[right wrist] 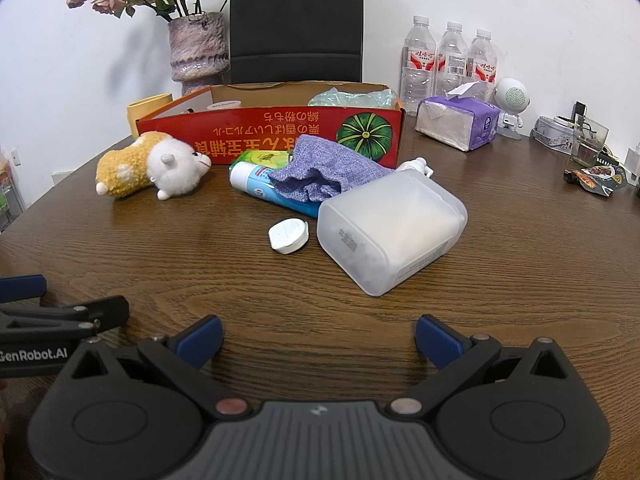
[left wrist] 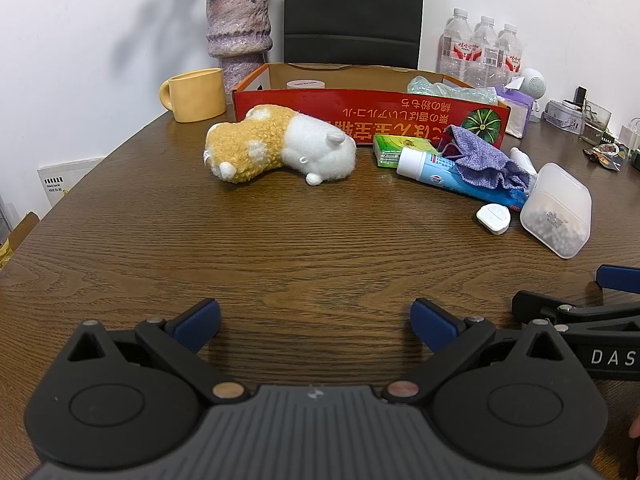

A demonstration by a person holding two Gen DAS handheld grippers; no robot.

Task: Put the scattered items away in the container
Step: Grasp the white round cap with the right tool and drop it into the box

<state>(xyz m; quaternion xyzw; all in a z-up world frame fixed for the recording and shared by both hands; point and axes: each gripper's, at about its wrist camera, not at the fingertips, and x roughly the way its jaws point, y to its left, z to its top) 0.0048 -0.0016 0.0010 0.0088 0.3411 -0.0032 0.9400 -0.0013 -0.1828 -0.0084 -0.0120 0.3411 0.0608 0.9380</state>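
A red cardboard box (left wrist: 360, 110) (right wrist: 280, 136) stands open at the back of the wooden table. In front of it lie a yellow-and-white plush toy (left wrist: 280, 146) (right wrist: 154, 166), a green packet (left wrist: 394, 148) (right wrist: 264, 158), a blue tube (left wrist: 452, 178) (right wrist: 260, 186), a purple cloth pouch (left wrist: 484, 160) (right wrist: 324, 174), a small white round case (left wrist: 494, 218) (right wrist: 289, 235) and a frosted plastic container (left wrist: 558, 210) (right wrist: 390, 228). My left gripper (left wrist: 316, 326) is open and empty near the front. My right gripper (right wrist: 318, 340) is open and empty, just short of the frosted container.
A yellow mug (left wrist: 194, 94) and a purple vase (left wrist: 238, 30) stand left of the box. Water bottles (right wrist: 450, 58), a tissue pack (right wrist: 458, 122) and small clutter (right wrist: 580, 148) sit at the right. A black chair (left wrist: 354, 12) is behind. The box holds bubble wrap (left wrist: 448, 90).
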